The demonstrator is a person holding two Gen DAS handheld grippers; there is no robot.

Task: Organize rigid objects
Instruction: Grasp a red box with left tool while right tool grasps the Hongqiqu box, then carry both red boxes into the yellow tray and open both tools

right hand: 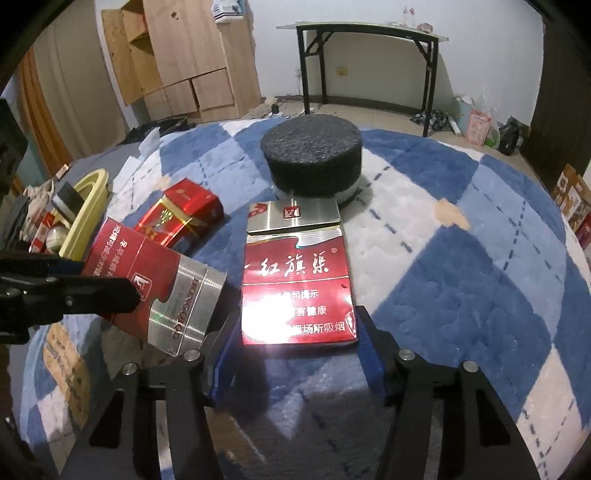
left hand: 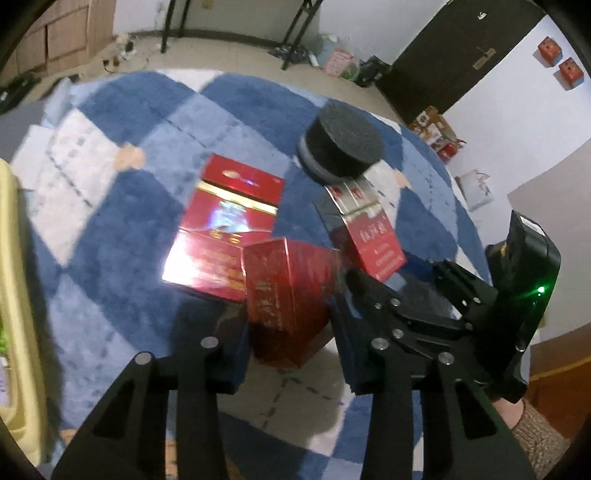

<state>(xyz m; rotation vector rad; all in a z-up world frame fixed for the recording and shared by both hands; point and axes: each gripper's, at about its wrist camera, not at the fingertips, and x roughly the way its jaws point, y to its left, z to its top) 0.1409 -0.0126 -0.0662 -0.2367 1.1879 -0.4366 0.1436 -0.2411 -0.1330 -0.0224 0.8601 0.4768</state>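
Observation:
My left gripper (left hand: 290, 325) is shut on a red cigarette pack (left hand: 284, 291), which is tilted between its fingers. The right wrist view shows that same pack (right hand: 162, 295), red with a silver lid, slanted above the rug in the left gripper (right hand: 122, 291). My right gripper (right hand: 295, 332) is shut on a red-and-silver pack (right hand: 295, 266) that lies flat on the rug with its lid slightly ajar. That pack (left hand: 373, 240) and the right gripper (left hand: 369, 280) also show in the left wrist view. A third red pack with a gold band (left hand: 229, 221) (right hand: 184, 210) lies free.
A black foam disc (right hand: 314, 155) sits on the blue-and-white checked rug (right hand: 461, 277) just beyond the packs. A yellow basket (right hand: 88, 206) holding odds and ends stands at the rug's left edge. Further back are a black-legged table (right hand: 369, 33) and a wooden cabinet (right hand: 184, 55).

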